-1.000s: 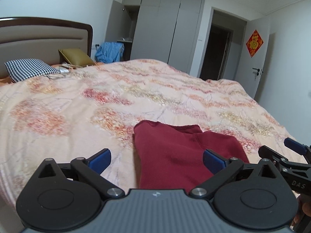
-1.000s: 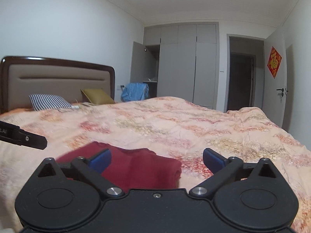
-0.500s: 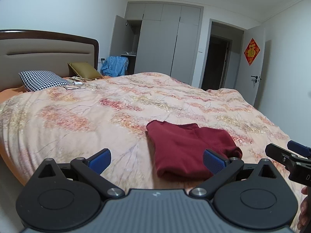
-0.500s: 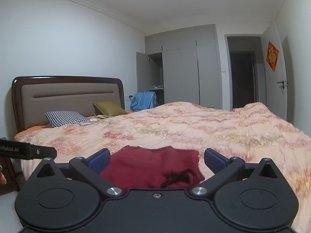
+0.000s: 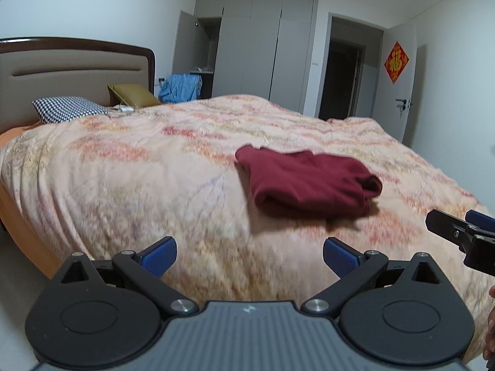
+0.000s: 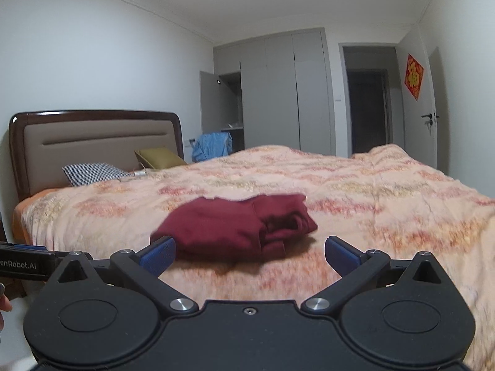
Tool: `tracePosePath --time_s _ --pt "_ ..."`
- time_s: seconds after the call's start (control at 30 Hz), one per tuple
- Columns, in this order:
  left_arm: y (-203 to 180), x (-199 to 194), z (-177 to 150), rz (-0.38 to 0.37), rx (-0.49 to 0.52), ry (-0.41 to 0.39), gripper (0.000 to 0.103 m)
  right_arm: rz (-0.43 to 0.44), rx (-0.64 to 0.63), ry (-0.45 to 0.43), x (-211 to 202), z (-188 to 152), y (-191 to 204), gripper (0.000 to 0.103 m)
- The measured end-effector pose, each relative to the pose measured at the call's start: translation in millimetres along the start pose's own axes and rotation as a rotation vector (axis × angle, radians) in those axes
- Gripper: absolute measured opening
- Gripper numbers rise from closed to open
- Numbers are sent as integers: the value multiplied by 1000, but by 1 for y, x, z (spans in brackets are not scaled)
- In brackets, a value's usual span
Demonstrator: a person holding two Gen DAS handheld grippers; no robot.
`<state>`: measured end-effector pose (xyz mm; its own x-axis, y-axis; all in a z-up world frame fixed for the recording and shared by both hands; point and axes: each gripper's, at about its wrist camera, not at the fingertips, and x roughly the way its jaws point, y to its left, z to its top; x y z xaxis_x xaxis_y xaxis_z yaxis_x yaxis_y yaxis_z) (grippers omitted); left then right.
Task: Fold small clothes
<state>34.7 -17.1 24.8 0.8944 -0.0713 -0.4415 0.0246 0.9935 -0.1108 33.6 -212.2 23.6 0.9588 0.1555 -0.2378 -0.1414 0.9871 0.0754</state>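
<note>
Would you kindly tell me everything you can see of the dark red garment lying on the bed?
The dark red garment looks like soft, thick knit fabric, folded into a compact, roughly rectangular bundle of several layers. Its right end shows bunched, rolled folds. It lies flat on the peach floral quilt, near the bed's front edge, touching only the quilt. Both the left gripper and the right gripper are open and clear of it.

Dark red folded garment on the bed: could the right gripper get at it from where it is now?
Probably yes. The right gripper is open, and the dark red folded garment lies directly ahead on the quilt, apart from the fingers, with nothing between them.
</note>
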Motion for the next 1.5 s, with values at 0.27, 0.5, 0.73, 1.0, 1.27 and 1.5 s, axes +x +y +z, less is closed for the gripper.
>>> tracePosePath --time_s 0.27,0.5,0.73,1.0,1.27,1.5 --pt "4 6 -17 -10 -17 18 103 -48 13 22 -4 -26 2 102" --pt "5 10 -22 -12 -25 27 103 -80 53 35 -1 -33 -2 102" --pt "5 14 -24 -16 -23 41 103 -87 65 53 3 -35 -5 102" --pt "5 14 -24 -16 -26 43 103 -85 61 61 5 -36 -4 102" --pt "6 16 -26 -22 -32 55 103 -85 61 63 6 -37 -4 102" --pt "8 16 -27 -21 -43 58 103 -85 62 64 6 -37 -3 102"
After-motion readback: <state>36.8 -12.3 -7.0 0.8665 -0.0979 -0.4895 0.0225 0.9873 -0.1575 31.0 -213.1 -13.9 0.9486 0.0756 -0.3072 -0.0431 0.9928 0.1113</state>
